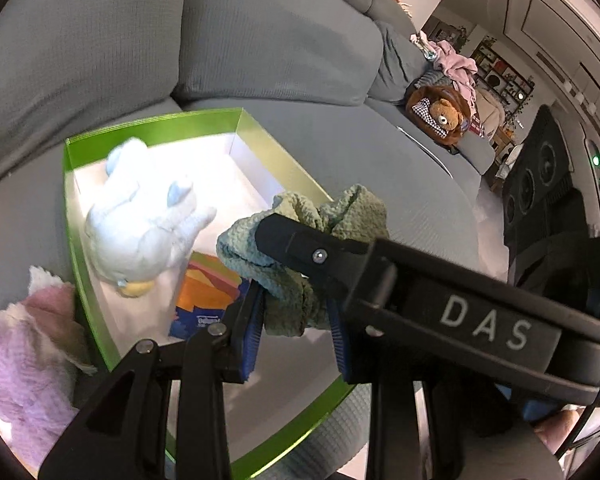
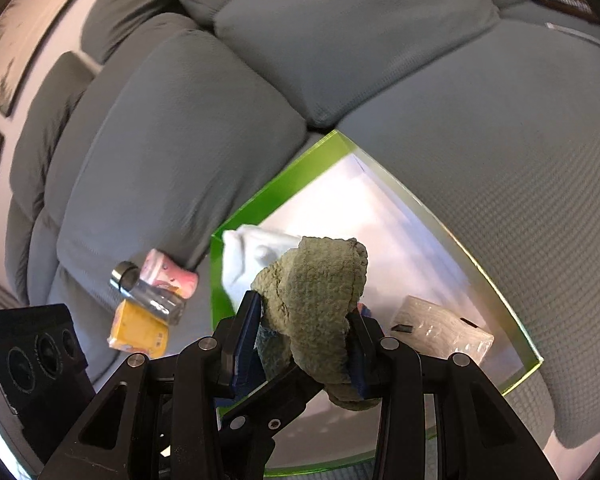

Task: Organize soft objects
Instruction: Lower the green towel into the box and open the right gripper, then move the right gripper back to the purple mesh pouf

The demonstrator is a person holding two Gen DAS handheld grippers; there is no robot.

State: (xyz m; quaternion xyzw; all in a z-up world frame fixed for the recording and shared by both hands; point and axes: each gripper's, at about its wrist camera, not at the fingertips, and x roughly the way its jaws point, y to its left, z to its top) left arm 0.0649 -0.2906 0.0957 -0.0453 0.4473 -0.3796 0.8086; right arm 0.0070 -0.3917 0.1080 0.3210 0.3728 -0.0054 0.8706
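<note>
A green knitted cloth (image 1: 300,276) hangs bunched above a green box (image 1: 156,126) with a white floor that rests on a grey sofa. Both grippers are shut on it: my left gripper (image 1: 296,320) pinches its lower part, and my right gripper (image 2: 306,332) pinches the same cloth (image 2: 316,300), its black body crossing the left wrist view (image 1: 440,304). In the box lie a pale blue plush toy (image 1: 148,220), a colourful packet (image 1: 208,296) and a clear wrapped pack (image 2: 440,332). The plush shows white in the right wrist view (image 2: 252,256).
A pink and lilac fluffy item (image 1: 28,348) lies left of the box. A pink pouch (image 2: 168,276), a metal flask (image 2: 148,294) and a yellow packet (image 2: 140,332) lie on the seat (image 2: 500,160). A teddy bear (image 1: 444,114) sits far along the sofa. Black speakers (image 1: 536,184) stand beyond.
</note>
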